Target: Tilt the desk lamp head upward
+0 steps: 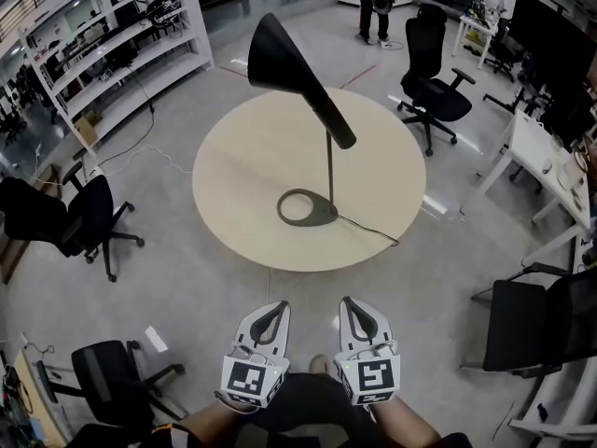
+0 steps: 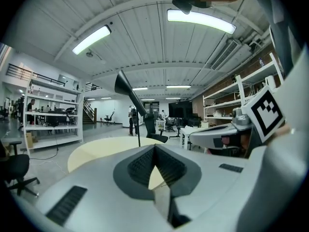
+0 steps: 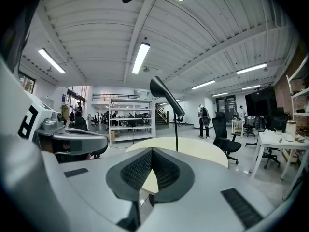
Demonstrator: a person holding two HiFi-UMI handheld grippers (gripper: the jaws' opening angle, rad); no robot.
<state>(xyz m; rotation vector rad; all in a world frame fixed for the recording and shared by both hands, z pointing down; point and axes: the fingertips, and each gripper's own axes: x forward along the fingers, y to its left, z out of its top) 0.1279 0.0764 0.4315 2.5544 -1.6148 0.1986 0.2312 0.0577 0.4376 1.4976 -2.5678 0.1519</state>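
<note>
Round pale table (image 1: 233, 194) at frame centre, black desk lamp (image 1: 329, 161) upright on it, cone head (image 1: 280, 54) reaching toward upper left, left gripper (image 1: 272, 311) and right gripper (image 1: 354, 308) bottom centre, jaws closed together, empty

1. The desk lamp (image 1: 300, 73) was matte black all over.
2. The bench (image 1: 233, 171) was pale beige.
3. The left gripper (image 1: 270, 311) and right gripper (image 1: 357, 308) were light grey, each bearing black-and-white square markers.
4. The floor (image 1: 187, 287) was grey.
</note>
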